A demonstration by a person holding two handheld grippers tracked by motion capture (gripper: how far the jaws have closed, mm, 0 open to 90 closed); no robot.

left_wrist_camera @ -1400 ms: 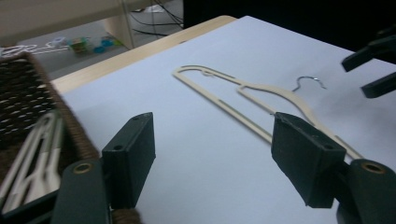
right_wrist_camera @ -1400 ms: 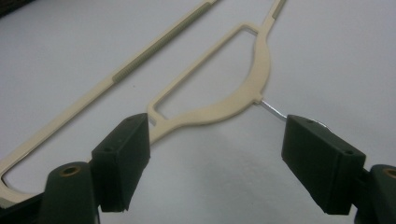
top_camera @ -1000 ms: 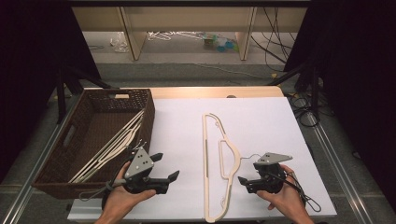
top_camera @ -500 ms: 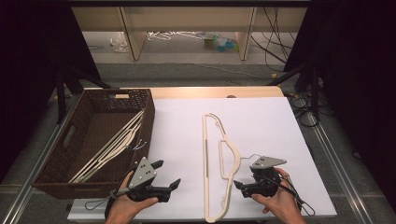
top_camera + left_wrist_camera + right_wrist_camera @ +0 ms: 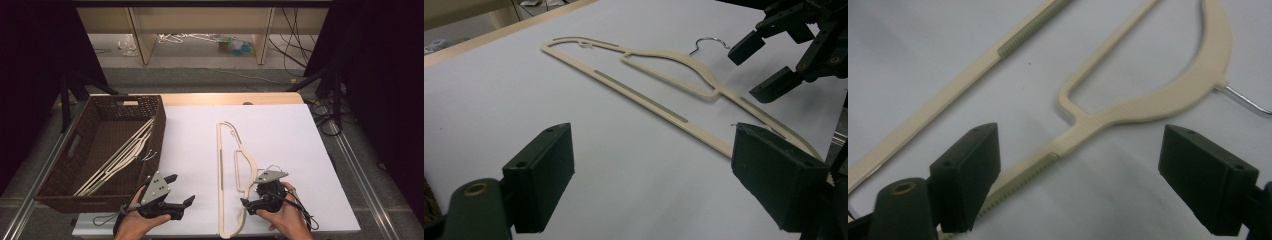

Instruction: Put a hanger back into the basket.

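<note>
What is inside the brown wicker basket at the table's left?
Cream hangers lie slanted inside the wicker basket, with metal hooks near its right wall. Their lower ends are hidden behind the near rim.

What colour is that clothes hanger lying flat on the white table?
The hanger is cream, with greyish ribbed strips and a silver metal hook; the left gripper view shows it best.

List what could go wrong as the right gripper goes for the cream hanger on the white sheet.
1. The hanger lies flat on the sheet, so the open right gripper may skid over its thin arm without catching it.
2. The metal hook sits close to one jaw and might snag.
3. The open left gripper nearby could get bumped.
</note>
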